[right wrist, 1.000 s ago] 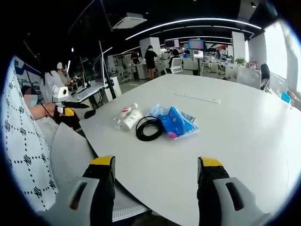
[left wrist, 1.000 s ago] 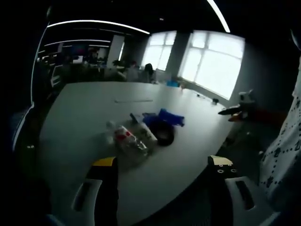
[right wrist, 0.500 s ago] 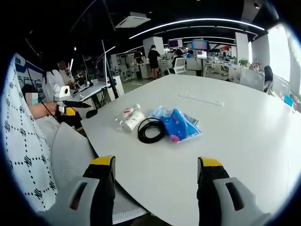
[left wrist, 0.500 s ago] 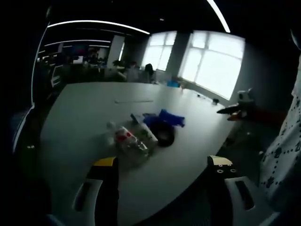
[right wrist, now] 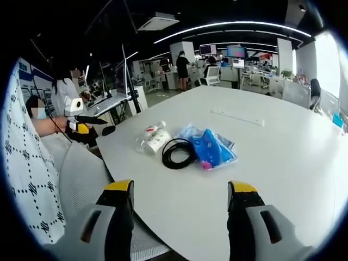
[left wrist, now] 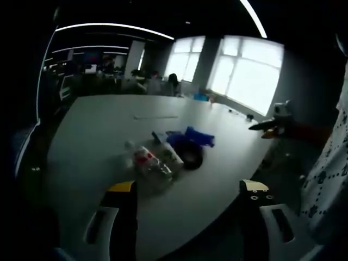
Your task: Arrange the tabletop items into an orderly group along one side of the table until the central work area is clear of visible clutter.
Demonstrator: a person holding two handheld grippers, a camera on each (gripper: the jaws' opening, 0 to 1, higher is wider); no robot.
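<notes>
1. White laminate is making up the big oval table (right wrist: 283, 157), which is taking up most of both views; the clutter is sitting in one loose cluster near the person's edge, well clear of the far side.
2. A thin pale strip (right wrist: 237, 117) is lying alone farther out on the table, well apart from the cluster.
3. The blue packet (right wrist: 213, 149) is lying at the cluster's right end in the right gripper view, touching the black cable coil (right wrist: 178, 153) beside it; in the left gripper view the same packet (left wrist: 197, 137) is showing behind the coil (left wrist: 191, 155).
4. The clear plastic bottle (right wrist: 154, 138) with a red-and-white label is lying on its side just left of the coil; in the left gripper view the bottle (left wrist: 149, 163) is the nearest item.
5. The right gripper (right wrist: 179, 190) is hovering short of the table edge with its jaws spread wide and empty.
6. The left gripper (left wrist: 190, 190) is likewise standing spread apart, gripping nothing, over the near edge.
7. Judging by this, no item is yet in hand and the work is at the approach step; the next move is calling for one gripper to reach in, close on an outer piece such as the bottle, and carry it toward one side.
</notes>
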